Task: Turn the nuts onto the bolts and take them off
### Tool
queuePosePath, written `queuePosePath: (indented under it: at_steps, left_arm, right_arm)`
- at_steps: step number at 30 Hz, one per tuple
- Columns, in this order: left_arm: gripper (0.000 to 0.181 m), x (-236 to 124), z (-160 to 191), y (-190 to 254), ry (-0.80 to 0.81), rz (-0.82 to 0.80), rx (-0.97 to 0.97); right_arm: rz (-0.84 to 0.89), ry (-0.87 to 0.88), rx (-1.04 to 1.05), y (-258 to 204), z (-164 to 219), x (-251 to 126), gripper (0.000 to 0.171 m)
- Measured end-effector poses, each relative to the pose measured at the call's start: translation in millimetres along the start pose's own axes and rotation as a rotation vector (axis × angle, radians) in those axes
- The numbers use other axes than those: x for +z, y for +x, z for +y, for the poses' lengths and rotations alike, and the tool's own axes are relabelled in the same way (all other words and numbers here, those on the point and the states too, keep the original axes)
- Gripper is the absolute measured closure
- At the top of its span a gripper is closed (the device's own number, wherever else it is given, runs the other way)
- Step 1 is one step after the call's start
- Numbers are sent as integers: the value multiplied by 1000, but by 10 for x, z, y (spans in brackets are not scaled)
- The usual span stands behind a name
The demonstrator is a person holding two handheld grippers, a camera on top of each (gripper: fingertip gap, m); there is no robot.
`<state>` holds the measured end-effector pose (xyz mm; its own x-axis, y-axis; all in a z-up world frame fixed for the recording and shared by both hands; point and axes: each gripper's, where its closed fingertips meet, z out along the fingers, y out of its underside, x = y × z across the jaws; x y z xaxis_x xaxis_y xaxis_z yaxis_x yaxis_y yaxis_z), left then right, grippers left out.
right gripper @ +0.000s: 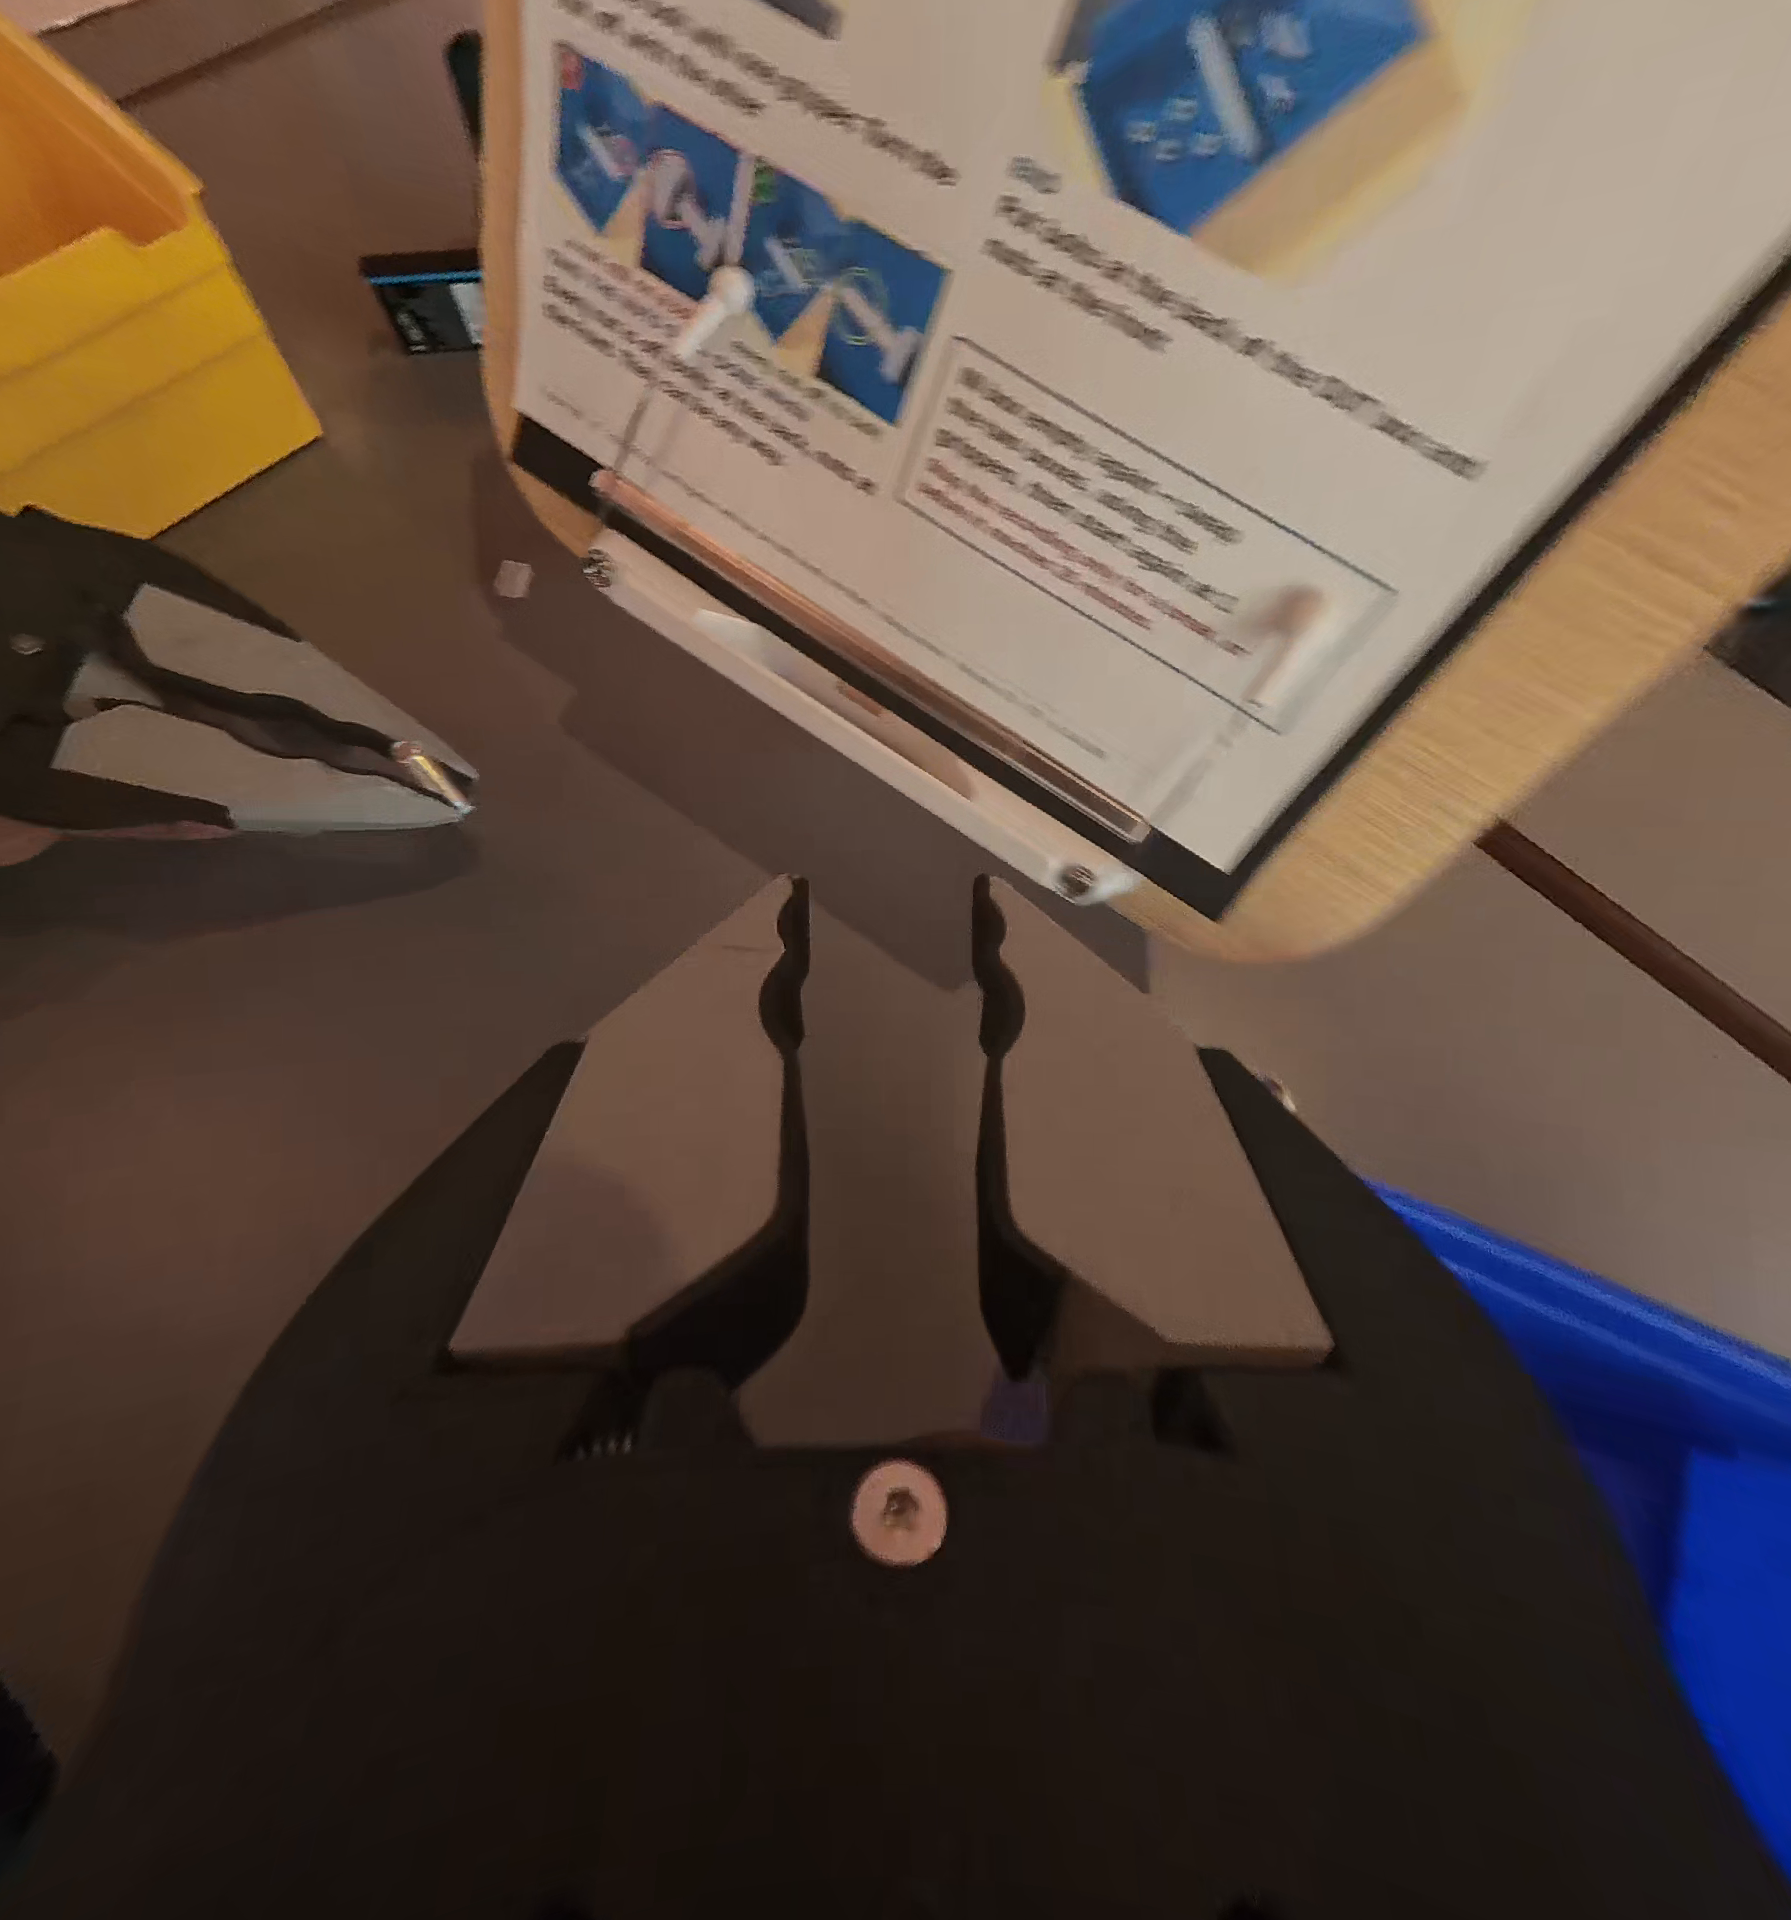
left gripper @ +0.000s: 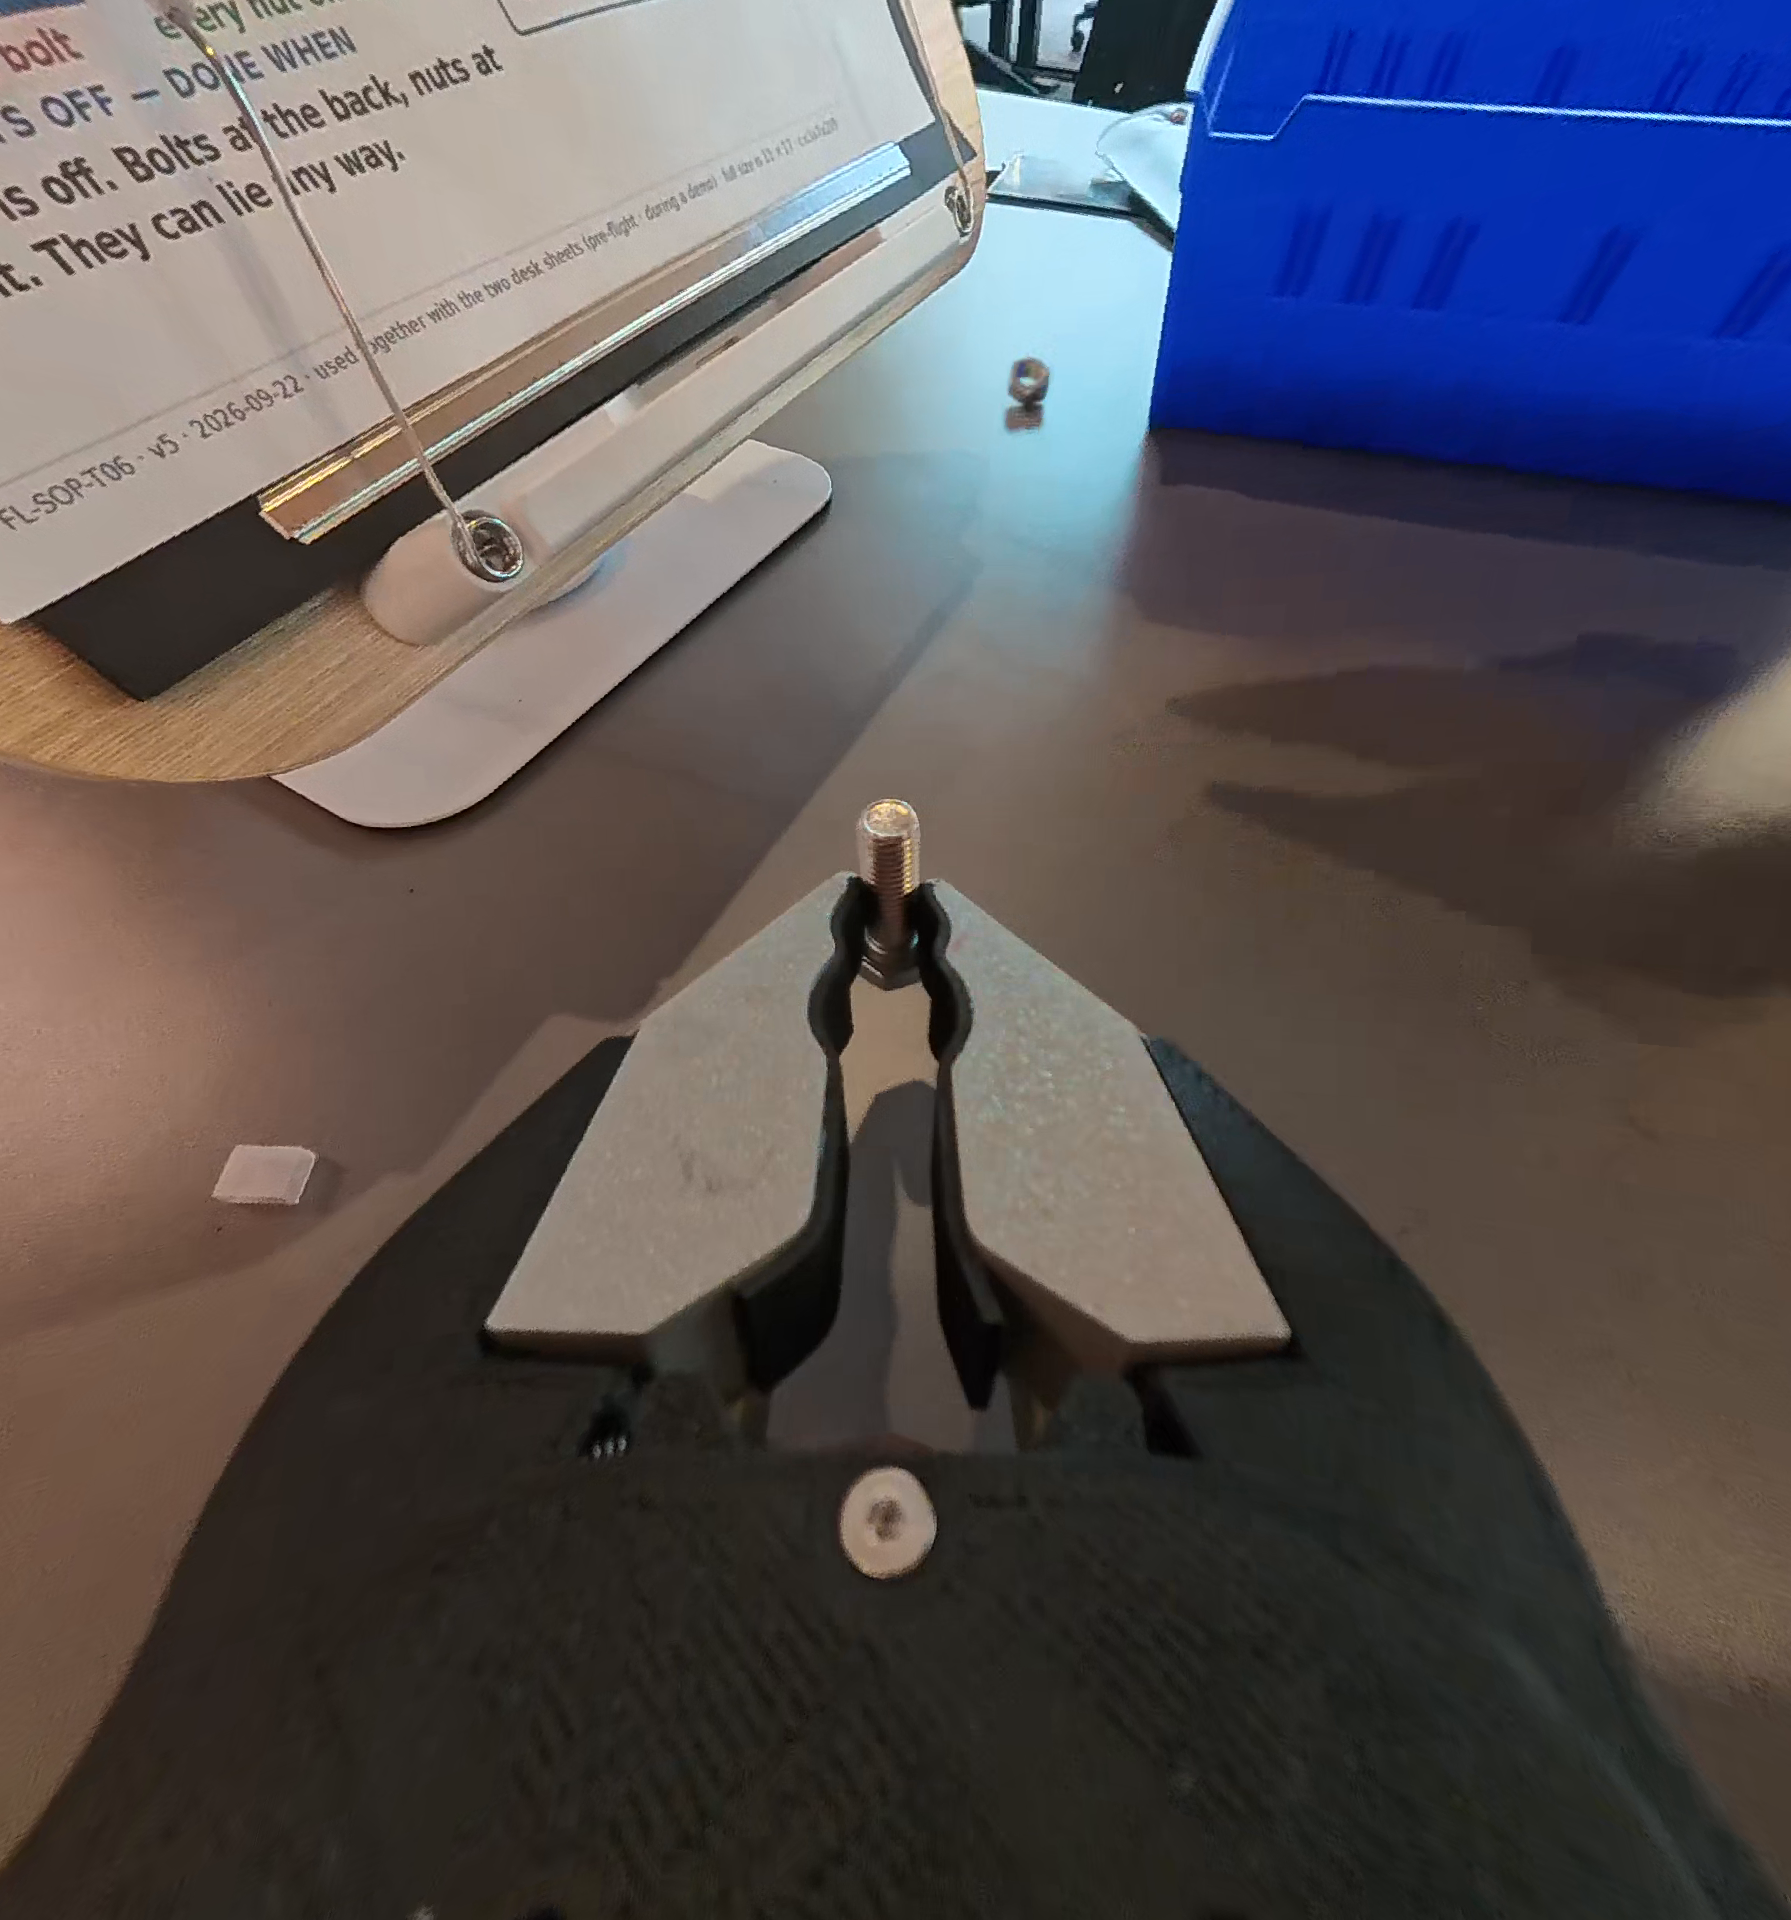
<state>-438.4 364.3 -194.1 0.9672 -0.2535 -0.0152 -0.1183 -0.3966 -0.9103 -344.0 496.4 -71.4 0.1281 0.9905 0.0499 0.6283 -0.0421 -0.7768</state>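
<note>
On the dark table [left gripper: 1286, 1143] lies one nut [left gripper: 1027, 374]; left gripper [left gripper: 889, 914] clamps one bolt [left gripper: 886, 862], right gripper [right gripper: 886, 904] gapes empty.

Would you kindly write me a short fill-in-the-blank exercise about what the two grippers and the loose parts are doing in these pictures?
1. The left gripper is shut on a ____.
2. The right gripper holds nothing, and its jaws are ____.
3. A loose nut lies on the table in front of the ____ bin.
4. In the right wrist view, the bin at the upper left is ____.

Missing words: bolt; open; blue; yellow
</note>
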Motion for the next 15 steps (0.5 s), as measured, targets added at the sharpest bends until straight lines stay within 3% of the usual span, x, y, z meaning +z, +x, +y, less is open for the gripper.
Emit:
queuePosePath:
  at_steps: [3,10,15]
  left_arm:
    - [174,8,-10,39,3,8,10]
    - [174,-2,-13,30,7,0,23]
    - [174,-42,-48,-6,25,-7,10]
  right_arm:
    - [70,-80,47,394,128,-100,142]
    - [256,-455,107,1440,697,365,143]
    - [180,-529,258,1580,978,523,148]
